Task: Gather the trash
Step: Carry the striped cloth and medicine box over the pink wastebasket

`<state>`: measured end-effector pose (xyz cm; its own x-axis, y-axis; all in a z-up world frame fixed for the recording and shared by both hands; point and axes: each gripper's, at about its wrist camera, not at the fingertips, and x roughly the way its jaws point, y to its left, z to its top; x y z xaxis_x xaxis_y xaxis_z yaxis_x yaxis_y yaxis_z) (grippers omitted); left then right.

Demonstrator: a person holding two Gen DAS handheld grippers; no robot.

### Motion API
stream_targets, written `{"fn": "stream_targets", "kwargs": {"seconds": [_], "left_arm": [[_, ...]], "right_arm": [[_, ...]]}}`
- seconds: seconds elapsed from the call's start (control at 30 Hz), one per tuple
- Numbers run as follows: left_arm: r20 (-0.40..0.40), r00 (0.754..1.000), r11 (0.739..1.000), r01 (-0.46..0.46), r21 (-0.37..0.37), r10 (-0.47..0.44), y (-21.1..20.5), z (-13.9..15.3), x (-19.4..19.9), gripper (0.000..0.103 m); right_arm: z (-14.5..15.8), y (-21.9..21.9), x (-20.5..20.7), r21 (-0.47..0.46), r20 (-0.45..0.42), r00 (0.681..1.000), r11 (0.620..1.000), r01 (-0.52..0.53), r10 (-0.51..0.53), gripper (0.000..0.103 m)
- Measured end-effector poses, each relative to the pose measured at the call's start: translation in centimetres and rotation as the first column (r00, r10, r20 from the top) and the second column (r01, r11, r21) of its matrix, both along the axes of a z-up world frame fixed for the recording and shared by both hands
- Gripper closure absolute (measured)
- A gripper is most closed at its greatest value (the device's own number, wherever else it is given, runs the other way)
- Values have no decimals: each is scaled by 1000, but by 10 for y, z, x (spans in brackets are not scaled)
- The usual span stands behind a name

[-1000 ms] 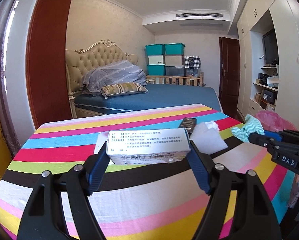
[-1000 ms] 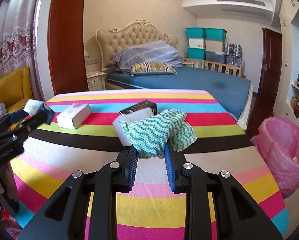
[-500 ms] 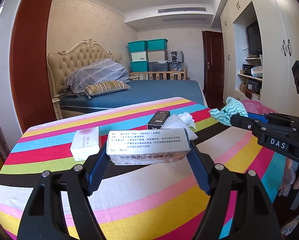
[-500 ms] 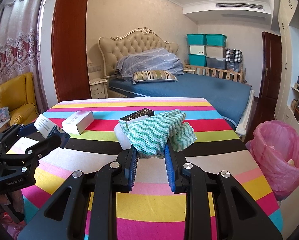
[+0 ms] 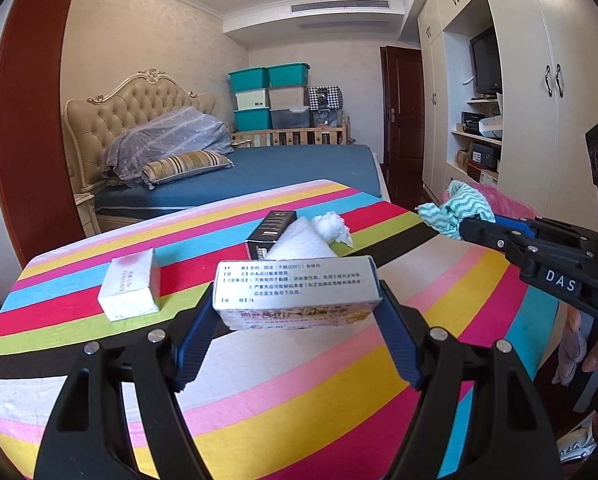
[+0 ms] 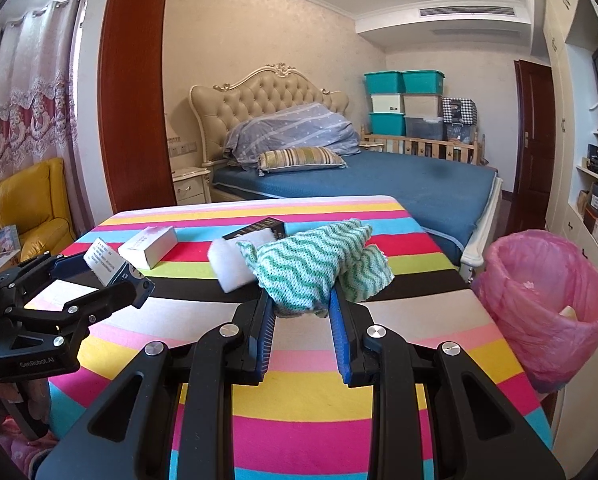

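My left gripper (image 5: pixel 297 312) is shut on a white medicine box (image 5: pixel 295 292) and holds it above the striped table (image 5: pixel 299 400). My right gripper (image 6: pixel 303 304) is shut on a green and white wavy cloth (image 6: pixel 311 264), held above the table's right part; the cloth also shows in the left wrist view (image 5: pixel 455 208). A pink-lined trash bin (image 6: pixel 547 296) stands beside the table's right edge. On the table lie a small white box (image 5: pixel 129 284), a black box (image 5: pixel 271 228), a white foam block (image 6: pixel 231 260) and a crumpled tissue (image 5: pixel 333 228).
A bed (image 6: pixel 359 180) stands behind the table. A yellow armchair (image 6: pixel 31 208) is at the left. Wardrobes and shelves (image 5: pixel 499 120) line the right wall. A wooden pillar (image 6: pixel 135 100) rises behind the table's left corner.
Both grippers have moved right with their loads. The left view has swung right, so the small white box now shows clear of the held box. The bin appears nearer the right gripper.
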<state>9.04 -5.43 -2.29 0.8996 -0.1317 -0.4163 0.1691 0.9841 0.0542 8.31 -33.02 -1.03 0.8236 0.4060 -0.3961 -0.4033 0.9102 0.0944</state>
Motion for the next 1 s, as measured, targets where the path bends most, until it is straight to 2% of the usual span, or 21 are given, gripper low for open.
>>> {"fn": "stream_targets", "kwargs": {"seconds": [0.37, 0.7, 1.0], "left_arm": [[-60, 988, 989, 145, -5, -145, -55, 10, 35, 30], [-84, 952, 955, 294, -18, -295, -136, 27, 85, 30], [-128, 908, 917, 390, -90, -399, -214, 46, 147, 30]], "right_arm": [[-2, -63, 1, 38, -1, 992, 992, 124, -124, 77], [-3, -132, 19, 23, 3, 961, 960, 277, -278, 77], [-9, -197, 45, 6, 10, 925, 925, 380, -381, 77]]}}
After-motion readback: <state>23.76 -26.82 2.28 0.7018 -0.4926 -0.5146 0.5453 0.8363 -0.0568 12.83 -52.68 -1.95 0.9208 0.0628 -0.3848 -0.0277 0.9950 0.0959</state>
